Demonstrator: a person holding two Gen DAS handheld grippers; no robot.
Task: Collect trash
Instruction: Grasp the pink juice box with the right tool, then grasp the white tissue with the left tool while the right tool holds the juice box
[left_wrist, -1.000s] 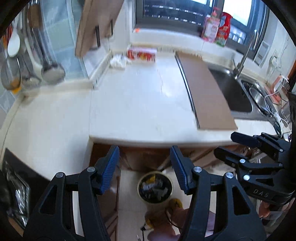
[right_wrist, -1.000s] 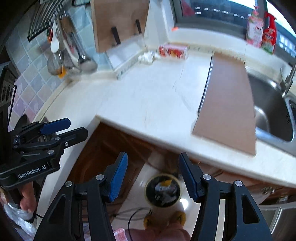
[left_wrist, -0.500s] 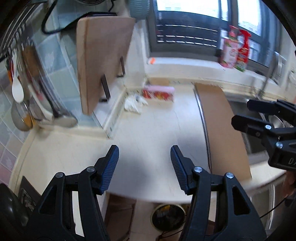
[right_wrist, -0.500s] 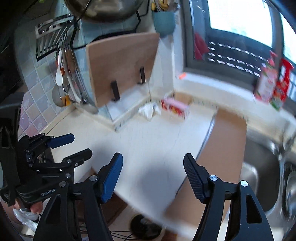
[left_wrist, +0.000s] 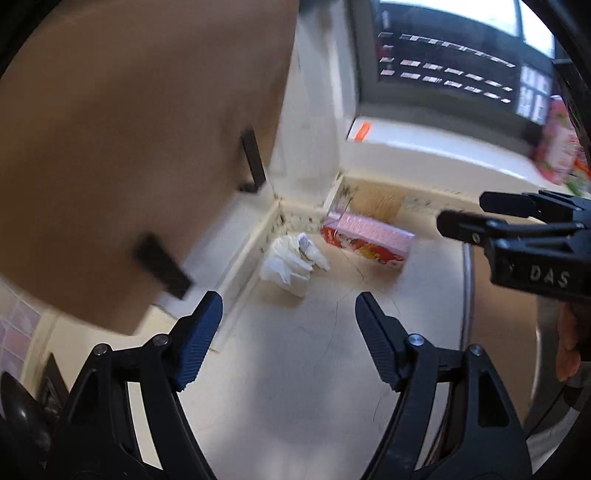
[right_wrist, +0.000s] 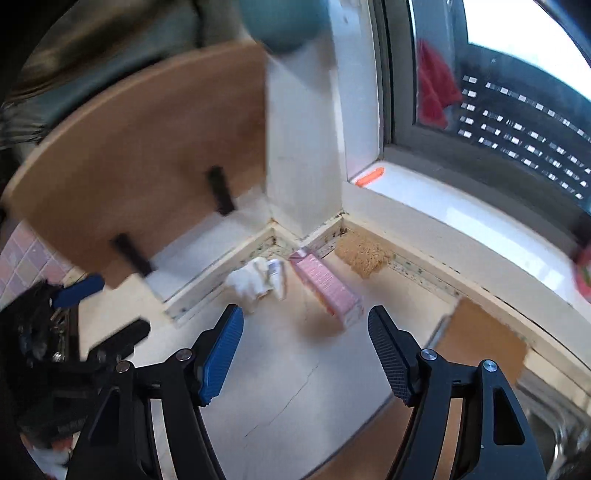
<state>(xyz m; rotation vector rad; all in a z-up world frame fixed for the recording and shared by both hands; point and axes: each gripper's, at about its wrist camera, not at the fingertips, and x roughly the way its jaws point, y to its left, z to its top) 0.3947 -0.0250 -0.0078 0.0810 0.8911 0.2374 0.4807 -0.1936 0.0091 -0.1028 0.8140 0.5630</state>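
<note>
A crumpled white wrapper (left_wrist: 291, 262) (right_wrist: 255, 282) lies on the pale counter in the back corner. A pink and red carton (left_wrist: 369, 240) (right_wrist: 327, 291) lies just to its right. My left gripper (left_wrist: 288, 306) hovers over the counter short of the wrapper, jaws opening, nothing between them. My right gripper (right_wrist: 306, 317) hangs short of the carton, jaws also opening and empty. Each gripper shows in the other's view: the right gripper (left_wrist: 463, 212) at the right edge, the left gripper (right_wrist: 118, 306) at the left edge.
A big wooden cutting board (left_wrist: 129, 147) (right_wrist: 147, 155) leans on the left wall. A brown board (right_wrist: 480, 343) lies on the counter at the right, beside the sink (right_wrist: 554, 424). A tan scrub pad (right_wrist: 364, 254) sits under the window sill (right_wrist: 461, 218).
Both grippers swept from above the floor bin, over the counter edge, toward the back corner. The bin has left view. Wrapper and carton loom larger. Both jaws stand wider.
</note>
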